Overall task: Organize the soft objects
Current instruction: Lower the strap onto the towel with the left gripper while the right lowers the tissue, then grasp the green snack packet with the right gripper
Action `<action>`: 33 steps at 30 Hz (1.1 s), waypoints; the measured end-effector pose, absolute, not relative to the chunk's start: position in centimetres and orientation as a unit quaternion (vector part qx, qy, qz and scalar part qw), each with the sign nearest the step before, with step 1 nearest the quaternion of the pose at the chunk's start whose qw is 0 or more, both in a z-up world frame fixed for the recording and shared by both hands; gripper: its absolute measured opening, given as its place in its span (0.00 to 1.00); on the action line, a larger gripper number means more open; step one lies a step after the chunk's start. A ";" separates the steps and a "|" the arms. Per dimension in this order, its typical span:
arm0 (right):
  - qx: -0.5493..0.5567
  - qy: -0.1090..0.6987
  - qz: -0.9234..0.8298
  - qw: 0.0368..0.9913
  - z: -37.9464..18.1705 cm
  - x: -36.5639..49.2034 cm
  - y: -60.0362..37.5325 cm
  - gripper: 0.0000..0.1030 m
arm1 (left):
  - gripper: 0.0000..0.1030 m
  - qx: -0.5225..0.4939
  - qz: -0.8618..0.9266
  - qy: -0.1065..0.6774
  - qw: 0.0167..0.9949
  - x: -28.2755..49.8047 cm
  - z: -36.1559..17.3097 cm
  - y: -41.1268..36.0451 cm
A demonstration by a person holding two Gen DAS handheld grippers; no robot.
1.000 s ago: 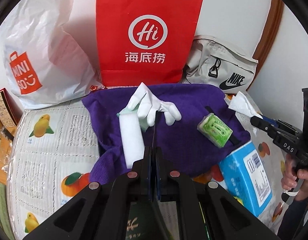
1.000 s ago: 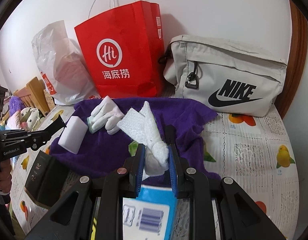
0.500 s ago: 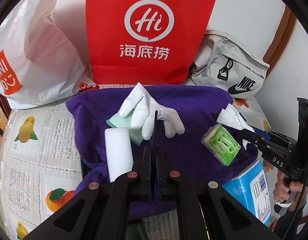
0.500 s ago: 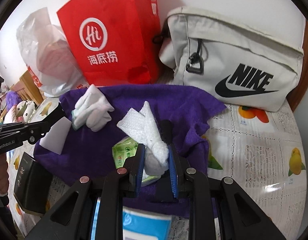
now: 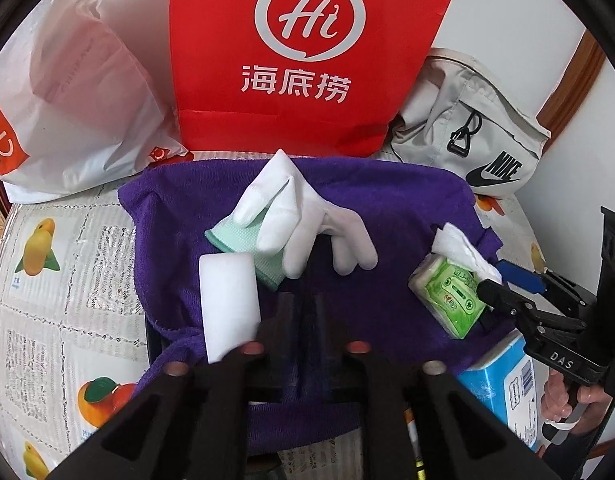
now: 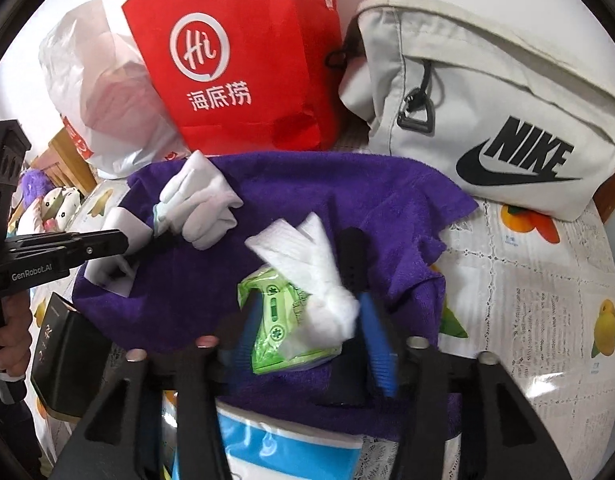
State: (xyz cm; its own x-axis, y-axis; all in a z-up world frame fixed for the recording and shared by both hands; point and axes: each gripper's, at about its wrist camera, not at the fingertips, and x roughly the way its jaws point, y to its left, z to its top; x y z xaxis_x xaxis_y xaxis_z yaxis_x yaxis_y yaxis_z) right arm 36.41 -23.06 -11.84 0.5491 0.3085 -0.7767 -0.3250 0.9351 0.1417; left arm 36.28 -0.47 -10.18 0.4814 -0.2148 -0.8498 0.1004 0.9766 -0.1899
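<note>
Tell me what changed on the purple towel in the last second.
Both tools came closer to the purple towel. The right tool has just been opening, freeing the white tissue wad over the green tissue pack. The left tool has opened slightly, empty. The glove and sponge stayed put.

Purple towel [image 5: 387, 208] — white glove [image 5: 307, 216], red bag [image 5: 307, 52]

Both gripper [image 6: 307, 320] jaws newly parted.

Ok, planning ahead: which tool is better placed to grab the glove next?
Left. The left tool, jaws just opening with nothing visible between, points at the glove; the right tool, also just opening, has the tissue between its jaws.
</note>
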 end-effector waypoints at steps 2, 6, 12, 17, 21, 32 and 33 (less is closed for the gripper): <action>-0.012 0.433 0.179 0.883 -11.5 36.0 -23.0 0.56 | 0.24 -0.060 -0.089 0.496 0.862 36.0 -9.8 -0.3; -0.011 0.426 0.176 0.887 -10.7 34.9 -23.1 0.56 | 0.24 -0.057 -0.089 0.487 0.867 34.9 -8.7 -0.2; -0.003 0.402 0.177 0.898 -8.6 31.6 -23.2 0.56 | 0.24 -0.047 -0.084 0.479 0.872 32.0 -7.1 0.0; -0.003 0.386 0.178 0.905 -7.0 27.9 -22.7 0.56 | 0.28 -0.051 -0.083 0.471 0.876 29.0 -6.0 0.6; -0.002 0.379 0.183 0.907 -6.3 24.4 -22.3 0.56 | 0.35 -0.057 -0.079 0.465 0.880 25.9 -5.4 1.3; 0.008 0.378 0.197 0.905 -6.9 15.7 -20.6 0.49 | 0.35 -0.059 -0.064 0.457 0.885 18.4 -5.4 2.8; 0.006 0.379 0.200 0.904 -7.2 15.1 -20.4 0.49 | 0.35 -0.062 -0.062 0.458 0.885 17.9 -5.6 3.0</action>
State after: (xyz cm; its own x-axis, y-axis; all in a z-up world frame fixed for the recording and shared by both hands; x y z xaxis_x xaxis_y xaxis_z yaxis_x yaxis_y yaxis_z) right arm 15.08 -20.39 -7.21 0.6337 0.3653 -0.6819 -0.3563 0.9203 0.1619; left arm 17.89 2.98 -5.61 0.5727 -0.1669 -0.8026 0.0537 0.9846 -0.1664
